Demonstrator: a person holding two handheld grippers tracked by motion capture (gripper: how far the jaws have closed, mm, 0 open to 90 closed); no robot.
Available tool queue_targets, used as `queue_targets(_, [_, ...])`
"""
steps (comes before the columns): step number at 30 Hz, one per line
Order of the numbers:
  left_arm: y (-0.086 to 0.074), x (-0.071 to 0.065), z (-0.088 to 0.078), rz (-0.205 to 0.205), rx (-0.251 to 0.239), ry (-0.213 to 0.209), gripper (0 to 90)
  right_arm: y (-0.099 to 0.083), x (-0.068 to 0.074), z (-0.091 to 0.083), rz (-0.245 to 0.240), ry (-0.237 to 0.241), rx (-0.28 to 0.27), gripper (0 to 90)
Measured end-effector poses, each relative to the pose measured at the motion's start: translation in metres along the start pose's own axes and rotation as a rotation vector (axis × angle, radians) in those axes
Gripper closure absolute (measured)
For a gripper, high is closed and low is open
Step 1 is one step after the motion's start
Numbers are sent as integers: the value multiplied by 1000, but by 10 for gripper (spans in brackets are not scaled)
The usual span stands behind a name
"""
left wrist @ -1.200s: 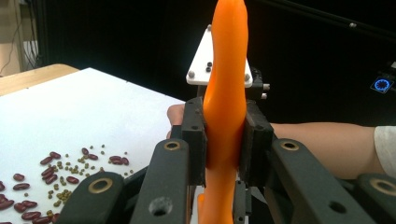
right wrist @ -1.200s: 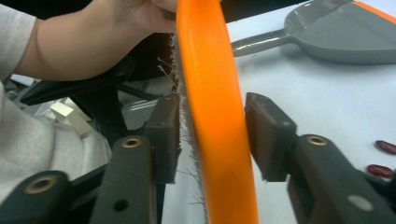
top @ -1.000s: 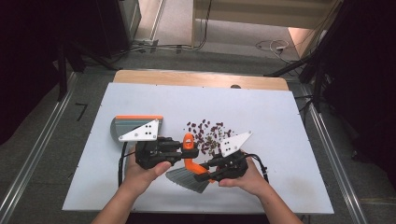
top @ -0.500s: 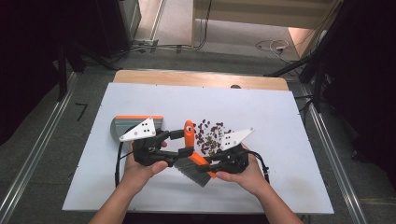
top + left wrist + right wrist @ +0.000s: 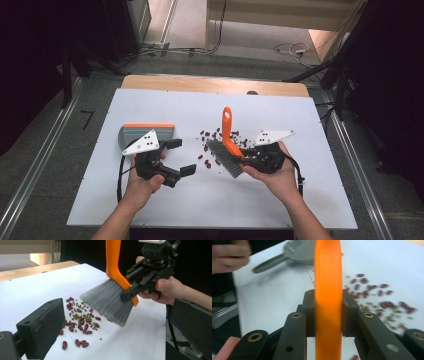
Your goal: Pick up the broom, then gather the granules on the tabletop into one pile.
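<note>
- A person's right gripper [image 5: 246, 156] is clamping the orange handle of a brush [image 5: 226, 145], its two pads pressing the flat sides low on the handle, just above the grey bristles [image 5: 110, 302].
- The brush is hanging over the white table [image 5: 300, 200], handle pointing away from the person and bristles tipped toward a scatter of beans [image 5: 215, 142] just beside it.
- The left gripper [image 5: 180, 157] is standing released with nothing between its jaws, which have just been opening, a little way left of the beans.
- A grey dustpan [image 5: 145, 133] with an orange lip is lying on the table beyond the left gripper.
- Judged from the pictures, the brush is looking light and stiff in the handle, soft at the bristles; smooth plastic may be twisting in the grip, so a hold near the head is keeping sweeps steady.
- The beans are likely rolling easily, calling for gentle strokes.
</note>
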State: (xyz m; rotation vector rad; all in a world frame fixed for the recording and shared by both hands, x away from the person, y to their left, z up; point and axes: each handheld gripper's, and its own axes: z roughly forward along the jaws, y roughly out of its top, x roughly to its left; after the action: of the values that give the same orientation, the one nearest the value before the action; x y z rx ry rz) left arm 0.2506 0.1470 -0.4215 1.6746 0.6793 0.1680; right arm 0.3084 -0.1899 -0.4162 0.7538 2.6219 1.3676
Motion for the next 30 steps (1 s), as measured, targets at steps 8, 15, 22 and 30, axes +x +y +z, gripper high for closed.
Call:
queue_targets(8, [-9, 1, -6, 14, 29, 50, 1, -3, -16, -15, 23, -118, 10, 691])
queue_targets(15, [-16, 2, -17, -4, 15, 96, 2, -2, -29, -28, 37, -229, 29, 691])
queue_targets(22, [-21, 2, -28, 0, 20, 120, 5, 5, -49, -32, 30, -306, 48, 690])
queue_targets(30, [-33, 3, -39, 3, 39, 138, 8, 26, -74, -19, 16, -444, 168, 690])
